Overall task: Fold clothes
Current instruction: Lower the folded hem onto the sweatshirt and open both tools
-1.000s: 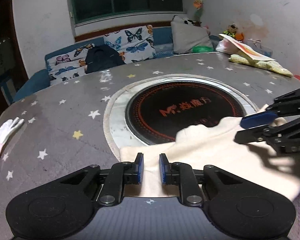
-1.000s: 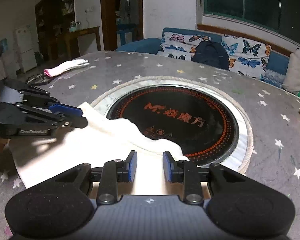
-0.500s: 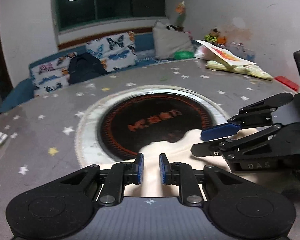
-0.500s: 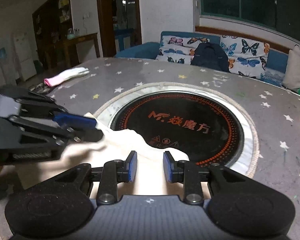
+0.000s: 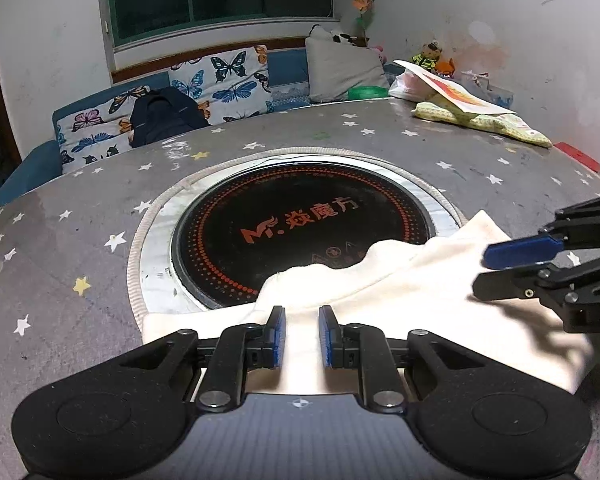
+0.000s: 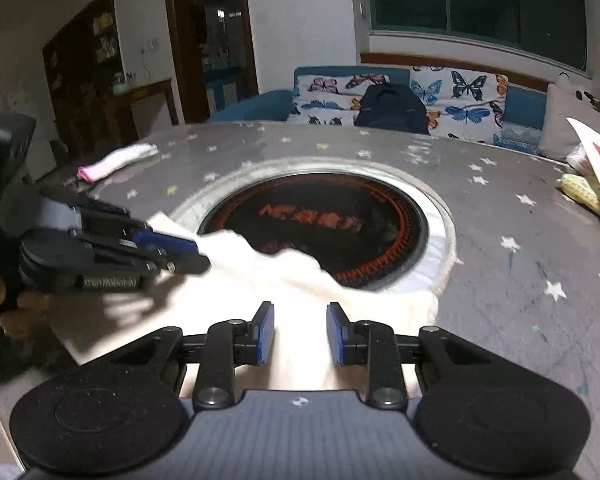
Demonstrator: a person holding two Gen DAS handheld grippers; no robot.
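Note:
A cream garment (image 5: 400,292) lies bunched at the near edge of the round star-patterned table (image 5: 80,220), its far fold lapping onto the black induction cooktop (image 5: 300,216). My left gripper (image 5: 302,334) is shut on the garment's near hem, with cloth rising between its blue pads. In the right wrist view, which is blurred, the garment (image 6: 260,276) also fills the narrow gap of my right gripper (image 6: 301,334), shut on it. Each gripper shows side-on in the other's view: the right gripper (image 5: 482,272) at the garment's right end, the left gripper (image 6: 198,256) at its left end.
A white and pink glove (image 6: 116,160) lies at the table's far left. A yellow-green cloth under a printed sheet (image 5: 480,120) and a red object (image 5: 576,156) sit at the far right. Behind the table are a butterfly-cushioned sofa and a dark backpack (image 5: 164,120).
The two grippers came close together half a second ago, then drew apart again sideways. The garment's far fold shifted over the cooktop. The right wrist view has swung and blurred.

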